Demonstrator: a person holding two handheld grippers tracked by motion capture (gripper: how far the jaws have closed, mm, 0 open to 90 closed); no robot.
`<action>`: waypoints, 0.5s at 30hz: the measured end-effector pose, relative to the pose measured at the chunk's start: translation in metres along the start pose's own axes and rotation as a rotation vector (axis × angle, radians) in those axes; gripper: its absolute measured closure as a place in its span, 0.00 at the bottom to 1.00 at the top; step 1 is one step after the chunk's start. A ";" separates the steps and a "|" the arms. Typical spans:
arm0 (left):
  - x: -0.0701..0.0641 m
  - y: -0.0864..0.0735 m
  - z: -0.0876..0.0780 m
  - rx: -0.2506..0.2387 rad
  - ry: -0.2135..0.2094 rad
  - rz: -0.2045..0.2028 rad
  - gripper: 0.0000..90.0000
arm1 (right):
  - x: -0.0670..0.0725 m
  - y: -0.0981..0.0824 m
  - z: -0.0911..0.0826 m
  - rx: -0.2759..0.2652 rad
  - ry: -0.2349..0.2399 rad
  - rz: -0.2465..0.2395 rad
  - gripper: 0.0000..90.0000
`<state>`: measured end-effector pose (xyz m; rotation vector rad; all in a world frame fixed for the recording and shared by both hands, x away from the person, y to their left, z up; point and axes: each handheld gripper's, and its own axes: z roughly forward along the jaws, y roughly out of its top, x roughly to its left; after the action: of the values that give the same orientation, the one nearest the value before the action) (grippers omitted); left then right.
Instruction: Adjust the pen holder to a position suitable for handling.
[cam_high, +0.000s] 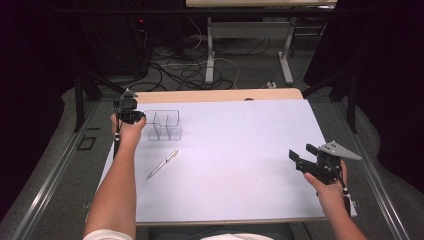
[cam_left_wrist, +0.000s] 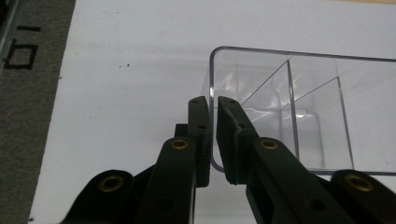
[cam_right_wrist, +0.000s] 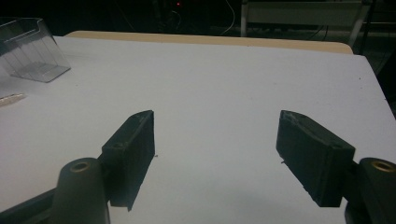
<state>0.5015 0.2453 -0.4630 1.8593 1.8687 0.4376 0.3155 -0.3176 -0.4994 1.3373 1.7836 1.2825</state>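
Observation:
A clear plastic divided box (cam_high: 165, 125) stands at the far left of the white table top (cam_high: 240, 150). My left gripper (cam_high: 131, 116) is at the box's left end. In the left gripper view the box (cam_left_wrist: 289, 93) is seen from above, and my left gripper (cam_left_wrist: 212, 100) is shut on its near left wall, one jaw inside and one outside. A silver pen (cam_high: 163, 163) lies on the table below the box. My right gripper (cam_high: 301, 152) hovers open at the near right. The right gripper view has nothing between its fingers (cam_right_wrist: 217, 116), with the box (cam_right_wrist: 32, 49) and pen tip (cam_right_wrist: 11, 98) far off.
The wooden far edge of the table (cam_high: 220, 95) runs behind the white sheet. Beyond it are cables (cam_high: 190, 70) on the floor and the legs of another desk (cam_high: 210, 50). Dark frame posts stand on both sides.

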 end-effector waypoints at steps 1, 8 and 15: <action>-0.001 0.000 0.000 0.000 0.009 0.001 0.94 | 0.000 0.000 0.000 0.000 0.000 0.000 0.31; -0.001 0.000 0.000 0.003 0.020 0.006 0.98 | -0.001 0.000 -0.001 0.003 -0.008 0.011 0.31; -0.003 0.000 -0.001 0.012 0.022 -0.007 0.98 | 0.000 0.000 0.000 0.003 -0.005 0.010 0.31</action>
<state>0.5004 0.2419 -0.4619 1.8623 1.8953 0.4476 0.3155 -0.3177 -0.4993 1.3515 1.7788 1.2809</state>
